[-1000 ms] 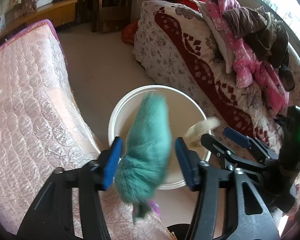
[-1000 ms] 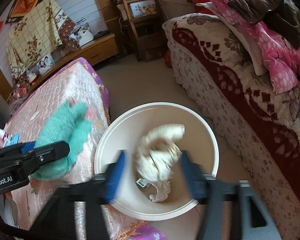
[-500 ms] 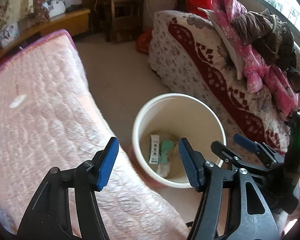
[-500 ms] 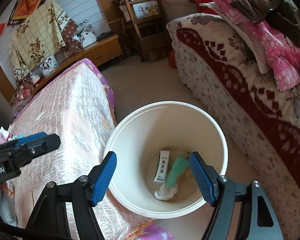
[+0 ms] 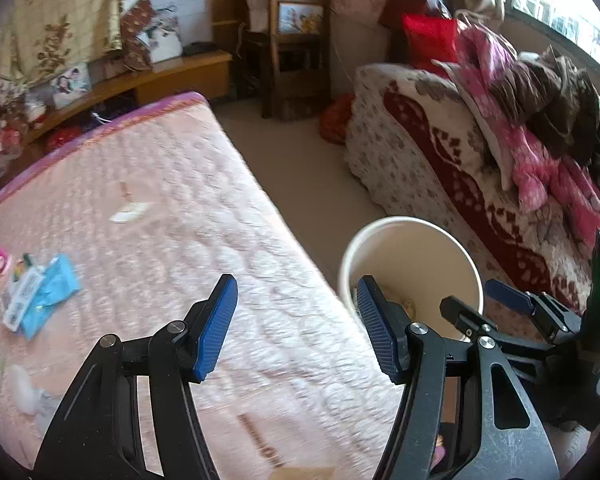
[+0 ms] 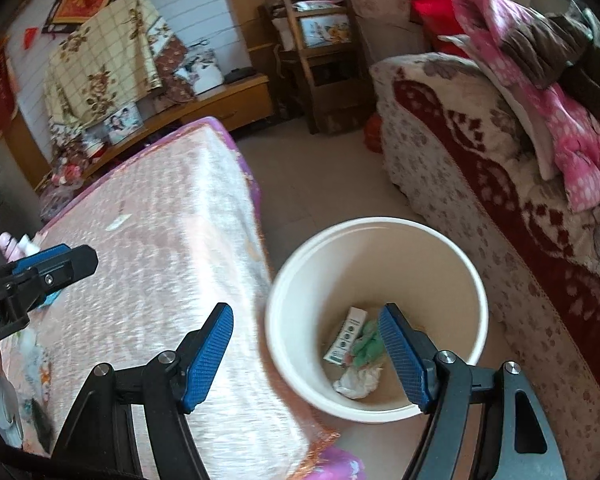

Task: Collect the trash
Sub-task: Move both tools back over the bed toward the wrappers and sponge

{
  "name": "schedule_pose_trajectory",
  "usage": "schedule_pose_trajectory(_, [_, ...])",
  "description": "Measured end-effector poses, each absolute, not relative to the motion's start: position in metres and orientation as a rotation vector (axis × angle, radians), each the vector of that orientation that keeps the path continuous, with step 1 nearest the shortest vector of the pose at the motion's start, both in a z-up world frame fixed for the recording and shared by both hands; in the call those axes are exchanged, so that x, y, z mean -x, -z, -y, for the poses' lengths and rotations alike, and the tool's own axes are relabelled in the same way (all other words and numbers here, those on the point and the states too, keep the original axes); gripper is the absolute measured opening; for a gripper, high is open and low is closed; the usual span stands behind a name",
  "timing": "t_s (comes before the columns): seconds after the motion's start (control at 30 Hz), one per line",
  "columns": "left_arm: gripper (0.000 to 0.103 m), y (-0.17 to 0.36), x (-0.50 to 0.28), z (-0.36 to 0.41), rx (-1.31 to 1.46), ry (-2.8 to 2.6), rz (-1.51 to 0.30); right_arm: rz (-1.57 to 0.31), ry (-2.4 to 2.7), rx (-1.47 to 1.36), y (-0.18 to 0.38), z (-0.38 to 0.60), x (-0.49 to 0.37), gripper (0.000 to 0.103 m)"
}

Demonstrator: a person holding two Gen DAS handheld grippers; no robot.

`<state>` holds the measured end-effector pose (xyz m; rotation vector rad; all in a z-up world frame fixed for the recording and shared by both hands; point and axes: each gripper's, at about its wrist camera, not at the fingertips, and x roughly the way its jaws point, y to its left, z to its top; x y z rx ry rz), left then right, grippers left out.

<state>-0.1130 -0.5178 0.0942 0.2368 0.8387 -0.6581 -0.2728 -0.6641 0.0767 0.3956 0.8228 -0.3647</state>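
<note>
Both grippers stand open and empty — the left gripper (image 5: 296, 324) over the pink quilted table (image 5: 172, 216), the right gripper (image 6: 306, 344) at the rim of the white bin (image 6: 476, 280). A carton (image 6: 346, 336), green cloth (image 6: 368, 346) and white tissue (image 6: 358, 380) lie in the bin's bottom, below its right pad; blue packets (image 5: 46, 294) lie on the table — left of the left gripper.

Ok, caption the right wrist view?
Open right gripper above round white plastic bin holding white carton and crumpled cloths.

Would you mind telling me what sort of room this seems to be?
Probably a lived-in bedroom at home: a quilted pink bed, a patterned sofa heaped with clothes, and a wooden chair.
</note>
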Motion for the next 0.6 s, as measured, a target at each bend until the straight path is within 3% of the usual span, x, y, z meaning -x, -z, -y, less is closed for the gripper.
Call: schedule_pose_trajectory(0.6, [0.061,-0.113,0.091,0.360,-0.120,0.446,-0.776,-0.805,0.164,-0.277,-0.106,0.522,0.211,0.073])
